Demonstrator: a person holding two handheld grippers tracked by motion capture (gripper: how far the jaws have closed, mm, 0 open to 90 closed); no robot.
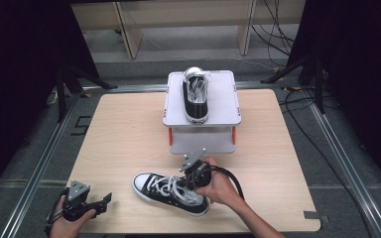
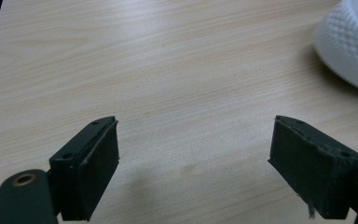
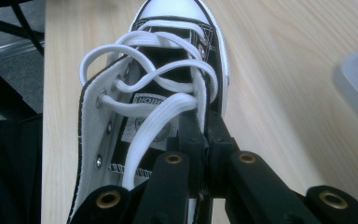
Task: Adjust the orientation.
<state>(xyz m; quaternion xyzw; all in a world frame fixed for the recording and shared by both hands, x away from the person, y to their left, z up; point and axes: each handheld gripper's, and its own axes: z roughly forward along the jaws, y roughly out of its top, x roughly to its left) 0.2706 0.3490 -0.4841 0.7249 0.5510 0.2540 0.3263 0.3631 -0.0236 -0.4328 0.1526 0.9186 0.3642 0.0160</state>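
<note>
The right gripper [image 1: 194, 174] has its 2 black jaws pinched tight together on the side wall of a black canvas high-top shoe with a white rubber toe and white laces [image 1: 171, 192], which lies near the front edge of the light wooden table [image 1: 124, 144], toe pointing to the person's left. The left gripper [image 1: 87, 203] sits at the front left corner of the table with its jaws wide apart and nothing between them, well apart from that shoe. Farther back, 1 more black and white shoe [image 1: 195, 95] stands on top of a grey plastic box with orange clips [image 1: 223, 106].
</note>
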